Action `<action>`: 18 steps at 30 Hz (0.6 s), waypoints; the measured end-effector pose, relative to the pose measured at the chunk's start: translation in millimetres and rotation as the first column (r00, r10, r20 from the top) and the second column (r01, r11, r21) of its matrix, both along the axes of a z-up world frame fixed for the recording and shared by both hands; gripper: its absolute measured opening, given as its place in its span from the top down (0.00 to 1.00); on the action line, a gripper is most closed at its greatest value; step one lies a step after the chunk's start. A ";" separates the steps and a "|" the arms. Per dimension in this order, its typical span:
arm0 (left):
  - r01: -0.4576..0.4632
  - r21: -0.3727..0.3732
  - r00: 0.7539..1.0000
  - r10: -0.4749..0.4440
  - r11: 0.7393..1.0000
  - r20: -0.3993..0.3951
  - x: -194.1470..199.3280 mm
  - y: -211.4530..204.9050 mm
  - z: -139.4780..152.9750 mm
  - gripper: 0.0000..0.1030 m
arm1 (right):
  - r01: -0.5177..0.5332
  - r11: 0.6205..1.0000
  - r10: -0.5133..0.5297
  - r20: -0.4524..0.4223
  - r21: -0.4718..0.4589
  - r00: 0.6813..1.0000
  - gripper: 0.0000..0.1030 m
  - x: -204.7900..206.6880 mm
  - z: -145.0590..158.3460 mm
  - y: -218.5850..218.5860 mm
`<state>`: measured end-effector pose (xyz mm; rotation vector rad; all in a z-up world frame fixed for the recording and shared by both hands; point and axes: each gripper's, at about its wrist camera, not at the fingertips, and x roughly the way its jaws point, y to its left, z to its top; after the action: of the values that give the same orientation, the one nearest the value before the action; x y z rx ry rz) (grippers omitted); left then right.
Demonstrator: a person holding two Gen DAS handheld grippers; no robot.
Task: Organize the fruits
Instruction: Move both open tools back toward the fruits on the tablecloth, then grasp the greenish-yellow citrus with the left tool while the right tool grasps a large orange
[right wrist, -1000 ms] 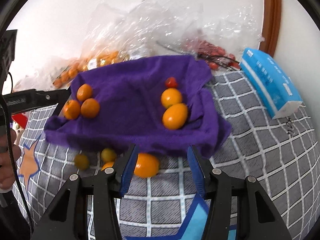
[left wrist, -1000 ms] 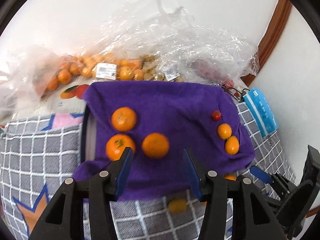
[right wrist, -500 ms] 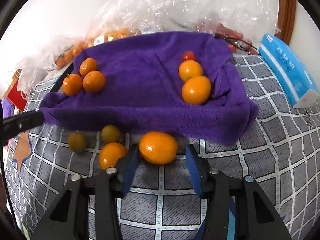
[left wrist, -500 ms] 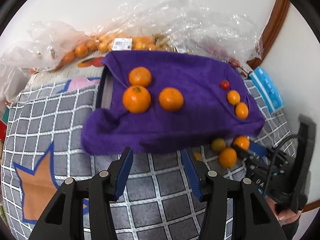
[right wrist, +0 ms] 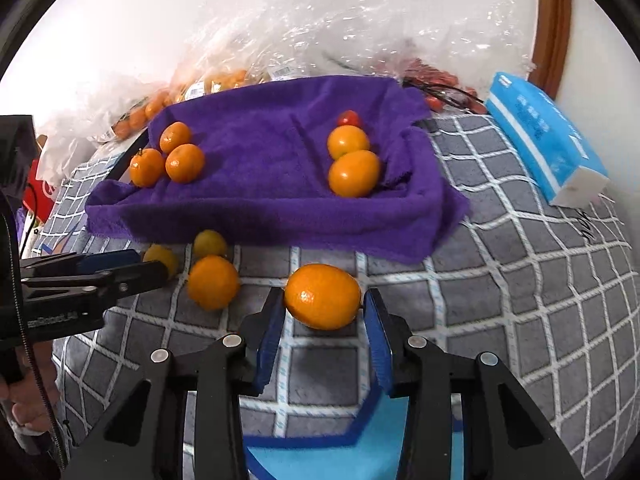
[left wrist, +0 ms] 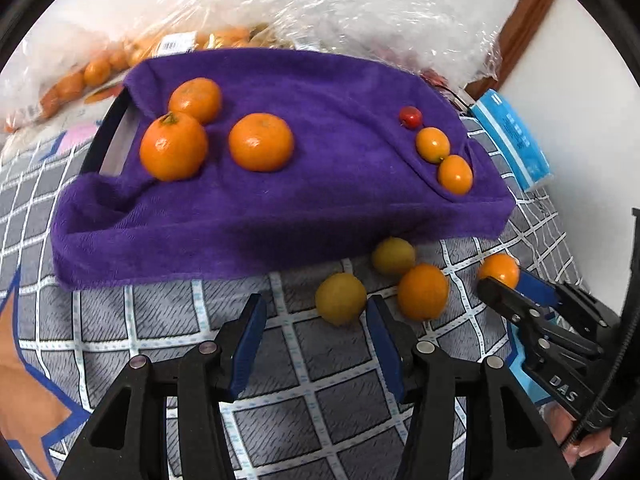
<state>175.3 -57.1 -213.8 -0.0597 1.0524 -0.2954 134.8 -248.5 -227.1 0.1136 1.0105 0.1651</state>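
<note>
the right gripper (right wrist: 323, 308) has just been closing around an oval orange fruit (right wrist: 322, 296) on the grey checked cloth (right wrist: 520, 264), and its blue pads now sit against the fruit's two ends, so it reads as gripped. the fruit lies just in front of a purple towel (right wrist: 260, 184) draped over a tray. the left gripper (left wrist: 316, 336) hangs with its jaws apart and nothing between them, just short of a yellowish fruit (left wrist: 340, 298) that sits beside its right pad without being held.

the gripped fruit is likely light, round and smooth-skinned, firm but easy to bruise, and apt to roll or squirt out if squeezed off-centre; a hold across its widest part, with gentle pressure, looks safest. its skin is glossy and bright orange, with fine dimples and a pale highlight.

two more loose fruits wait on the cloth close by: a second yellowish one (left wrist: 393, 256) against the towel's edge and a round orange one (left wrist: 423, 291) next to it. on the towel, three larger tangerines (left wrist: 261, 142) cluster at the left, while two small orange fruits (left wrist: 455, 174) and a tiny red tomato (left wrist: 411, 117) line up at the right. clear plastic bags (left wrist: 340, 8) of more fruit are heaped behind, and a blue tissue pack (right wrist: 548, 136) lies to the right.
</note>
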 end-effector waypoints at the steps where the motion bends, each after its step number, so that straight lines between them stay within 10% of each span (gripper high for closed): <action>1: 0.013 -0.003 1.000 -0.013 1.000 -0.001 -0.3 -3.5 -0.1 0.59 | 0.004 1.000 -0.004 0.002 -0.003 1.000 0.61 -1.2 0.6 -1.8; 5: 0.045 -0.029 0.999 -0.045 0.999 -0.006 1.5 -9.4 0.7 0.75 | 0.025 1.000 -0.025 0.009 -0.004 1.000 0.61 -5.5 5.0 -7.2; 18: 0.036 -0.022 0.998 -0.035 0.999 0.059 -25.7 6.9 42.2 0.76 | 0.049 0.998 -0.046 0.077 -0.033 0.996 0.61 -21.1 44.4 -6.5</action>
<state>149.6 -50.1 -171.5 -0.0527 0.9930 -0.3395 113.7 -255.0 -182.8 0.0987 0.9331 0.1074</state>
